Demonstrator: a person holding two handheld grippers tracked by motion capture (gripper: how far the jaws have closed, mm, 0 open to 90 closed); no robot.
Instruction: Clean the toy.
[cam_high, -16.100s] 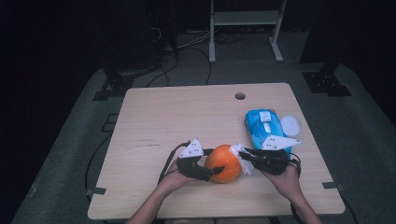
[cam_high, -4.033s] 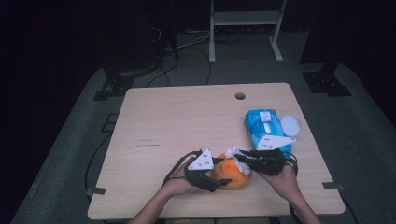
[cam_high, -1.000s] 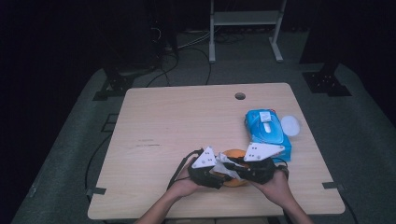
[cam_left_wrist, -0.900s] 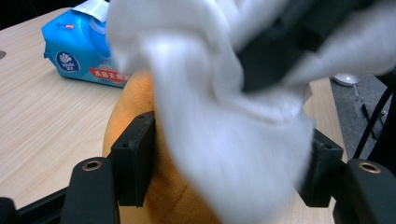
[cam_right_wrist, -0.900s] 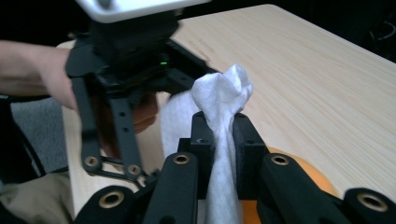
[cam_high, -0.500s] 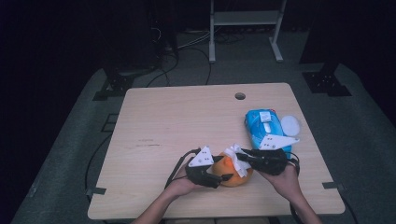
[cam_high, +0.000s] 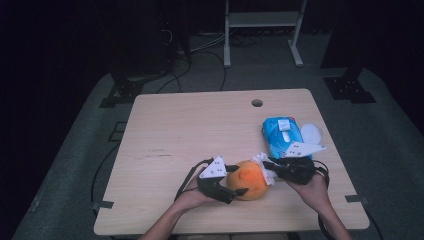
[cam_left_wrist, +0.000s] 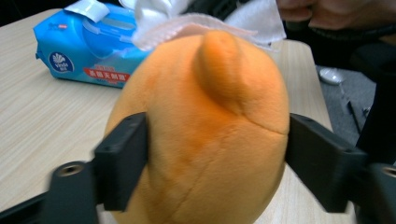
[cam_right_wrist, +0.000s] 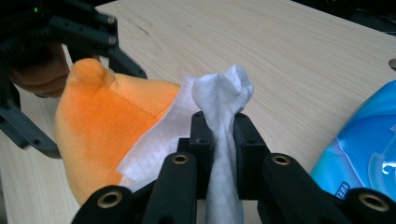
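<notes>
While the left tongs (cam_high: 235, 181) straddle the orange plush (cam_high: 250, 179) at the desk's (cam_high: 200, 125) near edge, their jaws have just been opening and now flank its sides. The right tongs (cam_right_wrist: 219, 133) are clamped on a white wipe (cam_right_wrist: 224, 98) draped against the plush, just beside a blue packet (cam_high: 281, 135).
</notes>
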